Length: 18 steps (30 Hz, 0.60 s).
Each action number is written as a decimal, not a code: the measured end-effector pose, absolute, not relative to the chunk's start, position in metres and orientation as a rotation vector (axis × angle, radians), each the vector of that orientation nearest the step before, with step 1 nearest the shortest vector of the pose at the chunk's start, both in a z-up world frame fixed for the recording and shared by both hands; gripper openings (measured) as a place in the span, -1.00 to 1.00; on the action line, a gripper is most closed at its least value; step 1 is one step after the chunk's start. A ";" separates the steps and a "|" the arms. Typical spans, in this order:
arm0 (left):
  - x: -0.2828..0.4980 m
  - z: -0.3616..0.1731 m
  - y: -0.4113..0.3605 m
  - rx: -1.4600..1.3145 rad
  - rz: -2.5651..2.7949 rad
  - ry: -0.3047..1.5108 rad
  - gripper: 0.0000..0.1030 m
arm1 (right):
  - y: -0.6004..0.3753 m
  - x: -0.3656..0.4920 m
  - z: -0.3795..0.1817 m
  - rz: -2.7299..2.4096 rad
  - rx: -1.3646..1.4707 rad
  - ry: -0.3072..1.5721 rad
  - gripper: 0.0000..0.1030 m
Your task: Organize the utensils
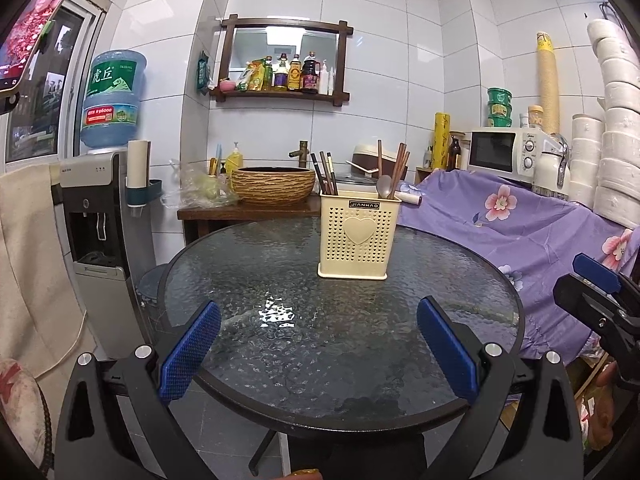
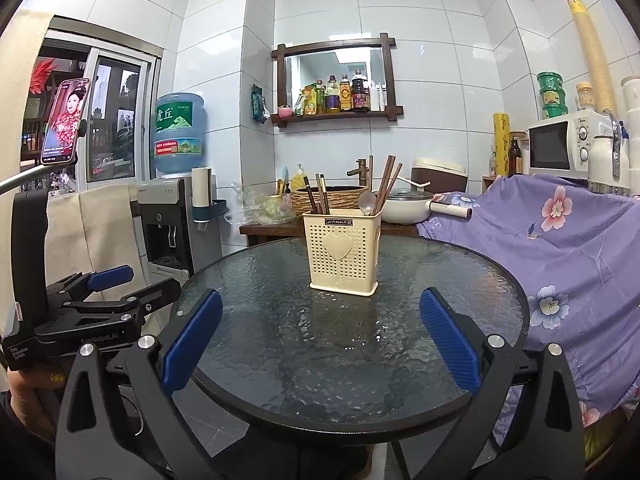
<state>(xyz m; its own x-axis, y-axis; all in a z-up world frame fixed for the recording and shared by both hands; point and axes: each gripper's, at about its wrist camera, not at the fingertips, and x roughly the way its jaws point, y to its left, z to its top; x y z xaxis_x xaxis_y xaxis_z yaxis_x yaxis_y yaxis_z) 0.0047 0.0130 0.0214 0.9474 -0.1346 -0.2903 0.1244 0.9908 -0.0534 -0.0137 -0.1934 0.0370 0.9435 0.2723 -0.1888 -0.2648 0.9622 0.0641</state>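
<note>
Cream utensil holder point(image 1: 353, 236) stands on the glass table point(image 1: 280, 344); both claws gape wide, empty.

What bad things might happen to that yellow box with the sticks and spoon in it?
1. The tall cream plastic utensil holder stands alone on the round textured glass table; a sideways bump from either open gripper could tip it.
2. The brown chopsticks and metal spoon lean loosely above its rim, so pulling one might drag others out.
3. Anything dropped could strike the glass hard or roll off its edge.
</note>
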 end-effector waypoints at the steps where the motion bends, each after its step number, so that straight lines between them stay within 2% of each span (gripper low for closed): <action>1: 0.005 0.021 0.013 -0.036 -0.133 0.300 0.88 | -0.194 -0.013 0.037 0.274 0.039 0.198 0.89; 18: 0.010 0.017 0.015 -0.040 -0.111 0.335 0.88 | -0.193 -0.013 0.035 0.270 0.042 0.203 0.89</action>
<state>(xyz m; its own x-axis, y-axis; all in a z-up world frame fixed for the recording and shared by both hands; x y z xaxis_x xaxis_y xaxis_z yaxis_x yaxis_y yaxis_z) 0.0101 0.0147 0.0172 0.9383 -0.1154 -0.3261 0.1021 0.9931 -0.0578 -0.0127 -0.1934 0.0354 0.9434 0.2689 -0.1940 -0.2604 0.9631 0.0685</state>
